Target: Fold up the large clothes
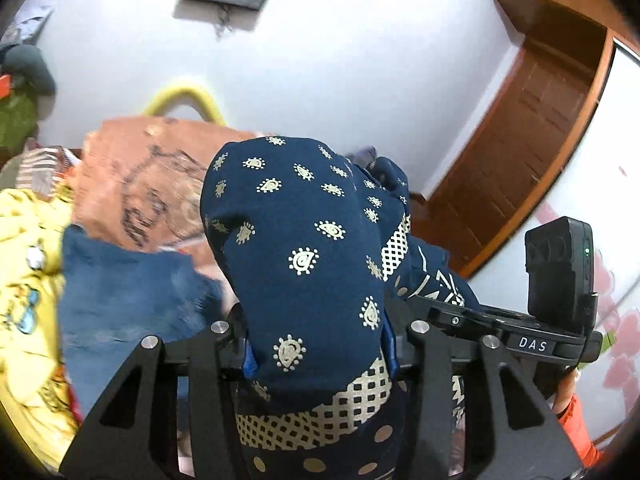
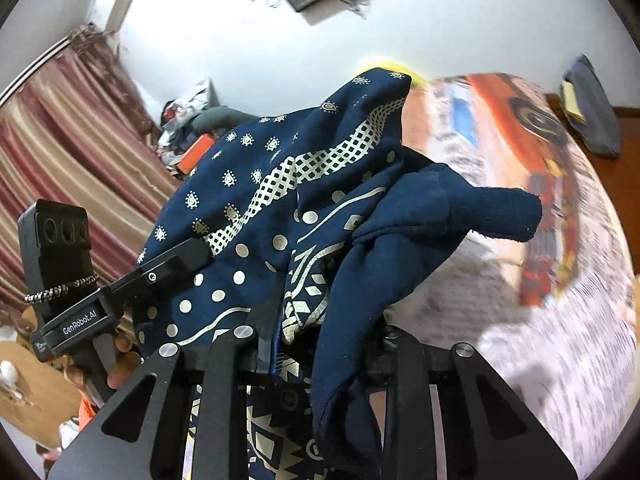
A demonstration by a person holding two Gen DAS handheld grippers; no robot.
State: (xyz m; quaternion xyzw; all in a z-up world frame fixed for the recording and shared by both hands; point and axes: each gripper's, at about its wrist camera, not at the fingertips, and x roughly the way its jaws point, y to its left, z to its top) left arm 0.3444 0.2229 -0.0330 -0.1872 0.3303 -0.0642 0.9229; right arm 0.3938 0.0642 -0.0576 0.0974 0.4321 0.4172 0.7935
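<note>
A navy garment with cream prints (image 1: 296,248) is bunched over my left gripper (image 1: 316,356) and hides its fingertips; the jaws are shut on the cloth. In the right wrist view the same garment (image 2: 280,208) is draped over my right gripper (image 2: 304,360), which is shut on it. A plain navy sleeve end (image 2: 492,212) sticks out to the right. The other gripper's body (image 2: 60,264) shows at the left of that view, and in the left wrist view (image 1: 560,276) at the right. Both grippers are held up above the bed.
A bed with an orange patterned blanket (image 1: 148,184) and a printed sheet (image 2: 520,264) lies below. A blue cloth (image 1: 128,292) and a yellow garment (image 1: 28,264) lie at the left. A wooden door (image 1: 532,132), striped curtains (image 2: 60,128) and a white wall surround.
</note>
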